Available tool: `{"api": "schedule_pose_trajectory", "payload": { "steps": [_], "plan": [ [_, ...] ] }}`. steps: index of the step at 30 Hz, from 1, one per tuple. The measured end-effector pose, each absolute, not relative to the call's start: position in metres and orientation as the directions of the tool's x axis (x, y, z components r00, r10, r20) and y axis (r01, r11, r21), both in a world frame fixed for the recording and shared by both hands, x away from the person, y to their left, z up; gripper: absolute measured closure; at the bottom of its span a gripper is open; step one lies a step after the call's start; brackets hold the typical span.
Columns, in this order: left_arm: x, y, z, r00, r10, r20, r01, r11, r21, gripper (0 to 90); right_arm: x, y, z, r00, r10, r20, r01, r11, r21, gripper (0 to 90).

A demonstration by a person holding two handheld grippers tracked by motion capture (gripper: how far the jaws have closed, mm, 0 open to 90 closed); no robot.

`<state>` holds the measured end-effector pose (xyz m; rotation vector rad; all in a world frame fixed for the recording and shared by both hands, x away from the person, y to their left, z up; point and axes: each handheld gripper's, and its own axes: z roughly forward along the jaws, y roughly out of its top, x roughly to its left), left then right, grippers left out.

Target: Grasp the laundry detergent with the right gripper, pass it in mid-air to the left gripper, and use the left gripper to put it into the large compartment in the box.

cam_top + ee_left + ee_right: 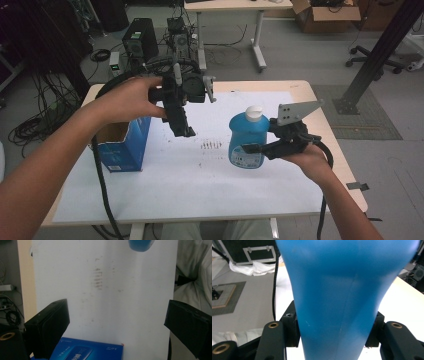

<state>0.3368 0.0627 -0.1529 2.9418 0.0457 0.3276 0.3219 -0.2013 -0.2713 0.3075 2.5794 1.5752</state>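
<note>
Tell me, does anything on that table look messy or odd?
Yes: dark smudges stain the white table cover near its middle, between the blue carton and the blue bottle that the right gripper holds.

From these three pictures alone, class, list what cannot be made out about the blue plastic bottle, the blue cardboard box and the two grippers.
- Blue plastic bottle: label print too small in the high view; the right gripper view sits too close, cap cut off.
- Blue cardboard box: inside hidden by the left forearm in the high view; cut by the bottom edge in the left gripper view.
- Right gripper: far finger hidden behind the bottle.
- Left gripper: fingertips cut off.
</note>
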Motion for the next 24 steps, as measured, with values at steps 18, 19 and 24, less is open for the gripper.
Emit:
{"api": "schedule_pose_trajectory", "payload": {
  "steps": [18,19,24],
  "plan": [
    [0.326,0.059,-0.147,0.99,0.012,0.138,-0.016,-0.981,0.196,6.2,0.33,-0.17,-0.269,-0.99,0.135,-0.041,0.036,0.52,0.853,44.8],
    [0.325,0.059,-0.147,0.991,0.01,0.136,-0.017,-0.98,0.2,6.2,0.33,-0.168,-0.27,-0.99,0.132,-0.046,0.03,0.523,0.852,44.7],
    [0.322,0.057,-0.145,0.992,0.001,0.13,-0.027,-0.977,0.21,6.1,0.331,-0.159,-0.272,-0.991,0.121,-0.048,0.023,0.526,0.85,44.8]
  ]
}}
